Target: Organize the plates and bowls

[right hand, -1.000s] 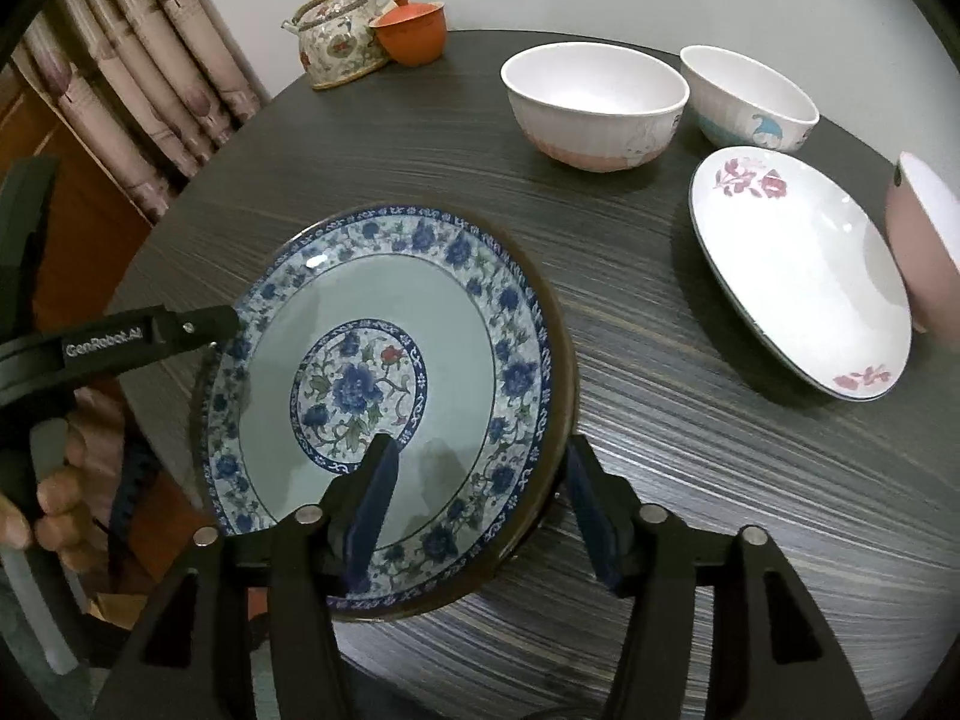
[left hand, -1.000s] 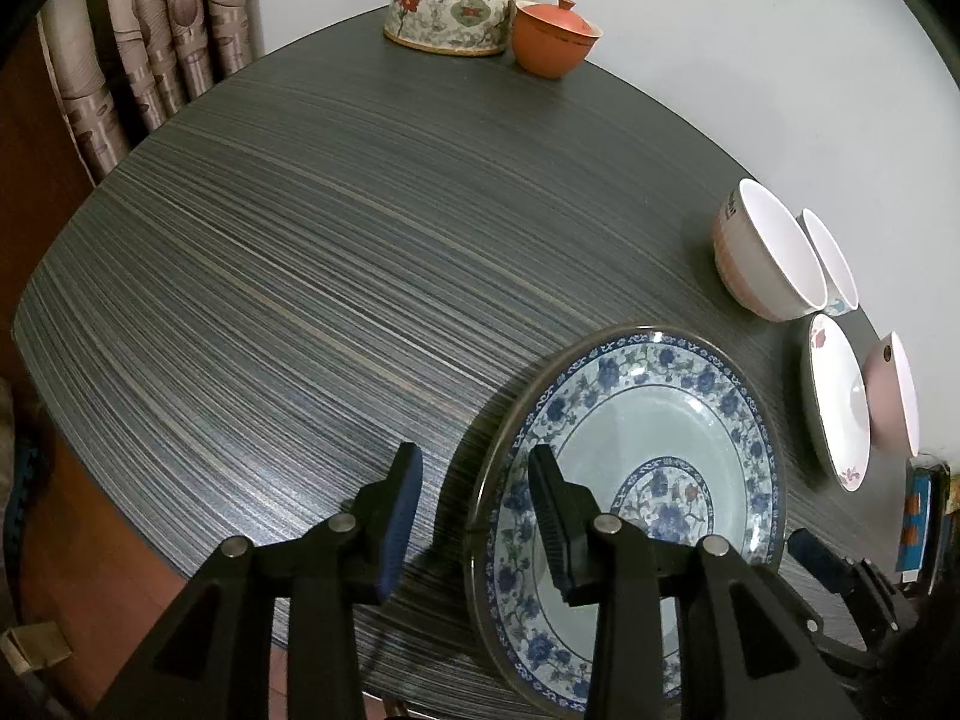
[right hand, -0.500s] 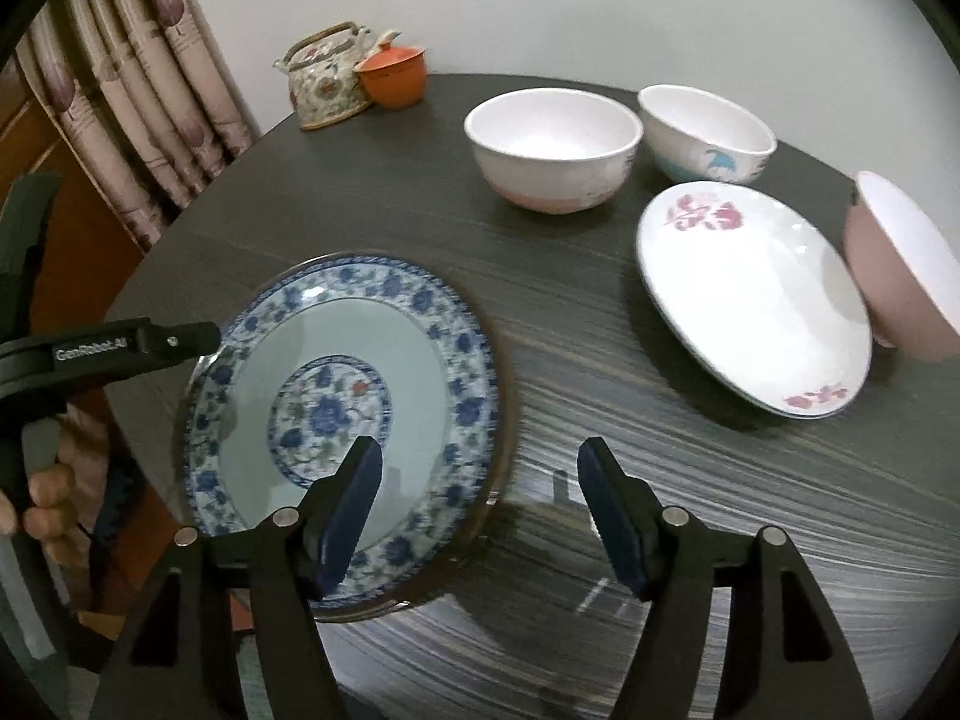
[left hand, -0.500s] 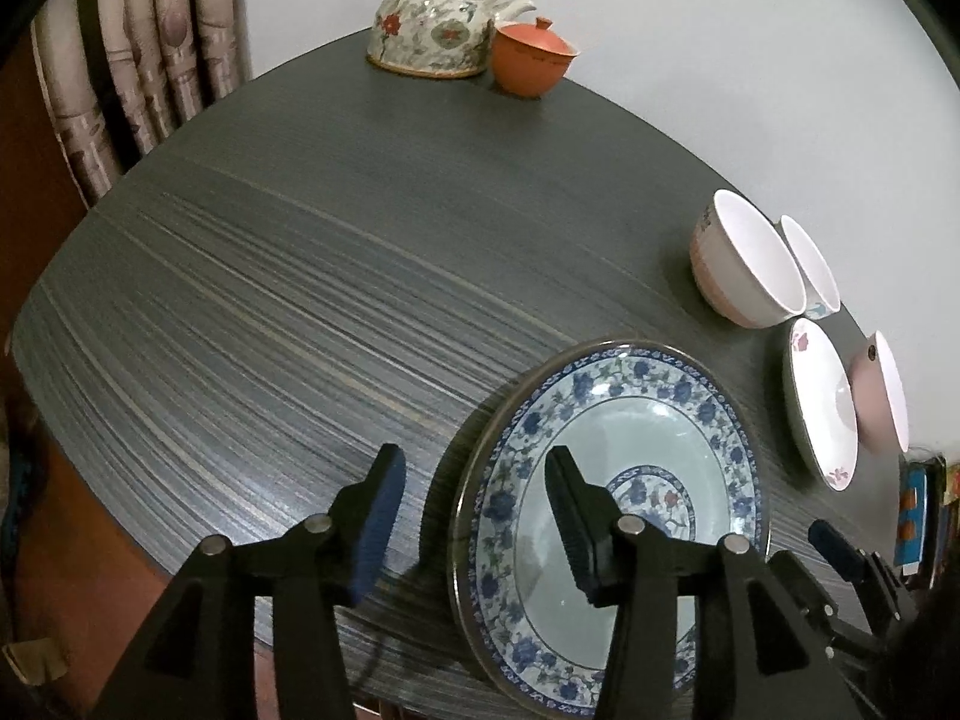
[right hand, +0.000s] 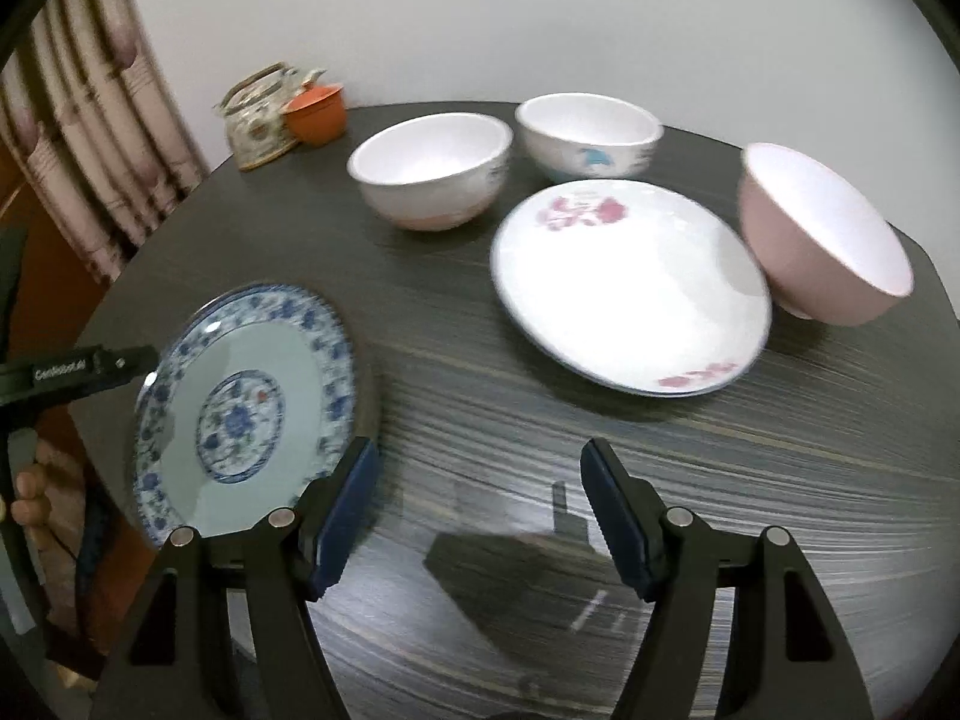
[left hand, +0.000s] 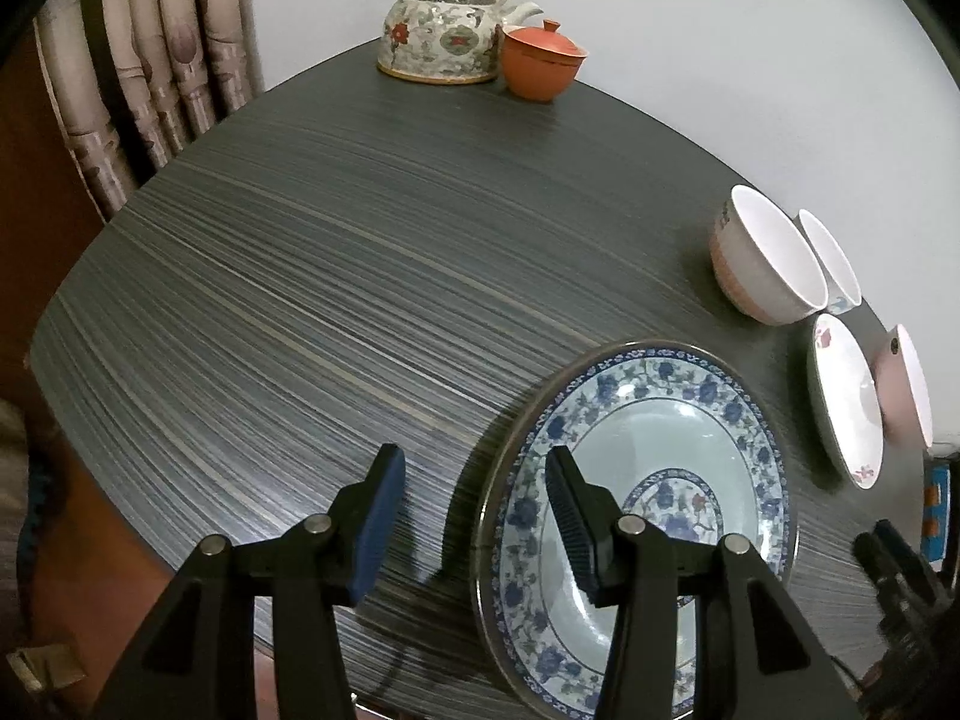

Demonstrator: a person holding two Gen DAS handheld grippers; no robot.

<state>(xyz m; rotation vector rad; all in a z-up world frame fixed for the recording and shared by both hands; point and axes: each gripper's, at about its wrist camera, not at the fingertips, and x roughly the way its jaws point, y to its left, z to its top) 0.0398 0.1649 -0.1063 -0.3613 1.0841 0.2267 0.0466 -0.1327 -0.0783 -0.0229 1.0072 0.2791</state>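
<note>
So the left tongs (left hand: 474,519) sit at the bottom of the left wrist view, parted about halfway, straddling the near rim of the blue floral plate (left hand: 660,438). One pad is over the plate's inside, the other over bare worktop (left hand: 300,276), and neither looks like it's pressing the rim, so I'd call it not gripped. The jaws have just been opening, with the rim between them.

The right tongs (right hand: 477,501) are at the bottom of the right wrist view, spread fairly wide over bare worktop with nothing between them. They've also just been opening. The blue plate shows at lower left there, lying flat near the worktop's edge.

Further out in the right wrist view: a white plate with pink flowers (right hand: 630,288) at centre right, a pink bowl (right hand: 822,246) just beside it at the right, a white bowl (right hand: 432,171) at upper centre and a white bowl with a blue mark (right hand: 591,135) next to it. Teapot (right hand: 258,114) and orange cup (right hand: 315,111) sit upper left.

Progress-wise, looks early to me: nothing is stacked, both plates apart, all three bowls separate.
</note>
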